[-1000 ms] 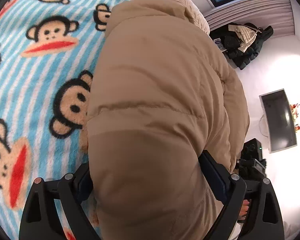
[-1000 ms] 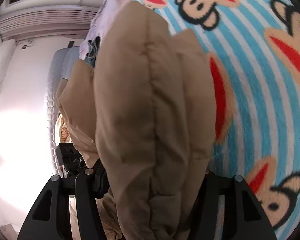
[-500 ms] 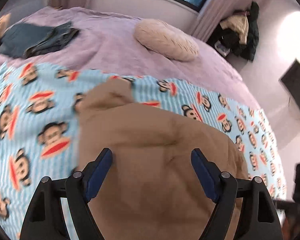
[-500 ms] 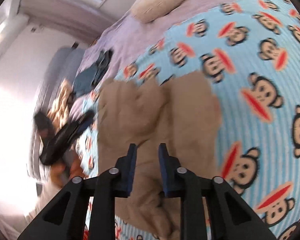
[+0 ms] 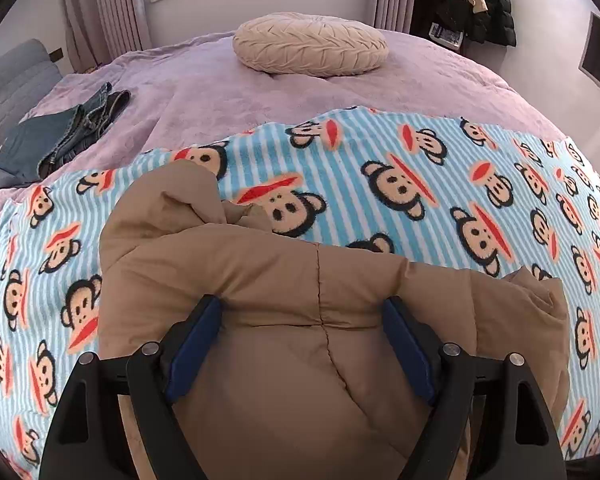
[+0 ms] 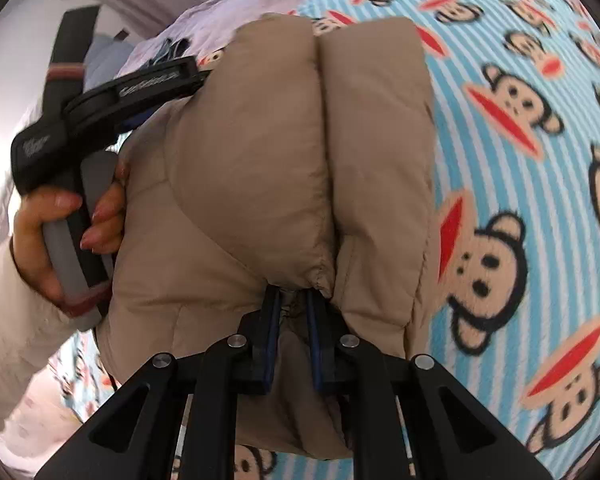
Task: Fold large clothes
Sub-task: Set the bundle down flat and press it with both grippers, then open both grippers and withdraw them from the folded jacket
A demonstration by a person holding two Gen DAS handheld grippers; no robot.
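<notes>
Left gripper [image 5: 302, 344] wide, pads pressing a thick fold of jacket [image 5: 300, 280]. Right gripper [image 6: 293, 312] closing, narrow, jacket edge pinched between.

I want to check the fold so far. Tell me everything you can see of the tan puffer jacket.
The tan puffer jacket is thick, quilted and matte, with stitched seams. It lies bunched and partly folded on the monkey-print blanket. The left hand-held gripper straddles a wide padded section, its blue pads against the fabric. The right hand-held gripper is closing on a thin gathered edge where two puffy panels meet.
</notes>
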